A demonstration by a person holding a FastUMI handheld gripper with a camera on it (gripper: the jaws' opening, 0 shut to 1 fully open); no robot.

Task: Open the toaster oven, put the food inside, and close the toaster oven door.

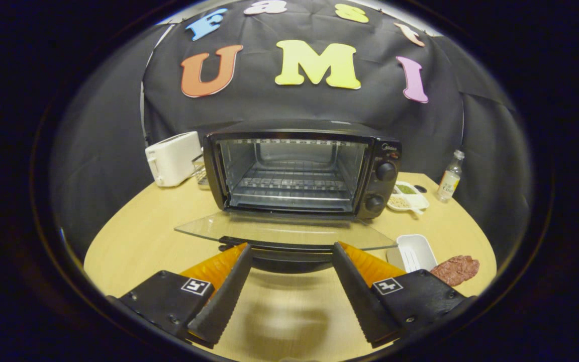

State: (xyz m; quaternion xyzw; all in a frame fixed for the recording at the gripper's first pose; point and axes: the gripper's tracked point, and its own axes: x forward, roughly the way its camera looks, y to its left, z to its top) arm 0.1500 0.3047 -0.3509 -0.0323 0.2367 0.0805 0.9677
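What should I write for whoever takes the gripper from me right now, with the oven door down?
Gripper: open, holding nothing, its fingertips at the handle of the lowered glass door.
Toaster oven: open, door folded flat toward the fingers, wire rack inside bare.
Food: the brown meat patty lies on the wooden table, beyond the right finger, beside a white tray.
Done: door opened.
Left: pick up the patty, set it on the rack, swing the door shut.
Also on the table: white toaster, divided dish, small bottle.
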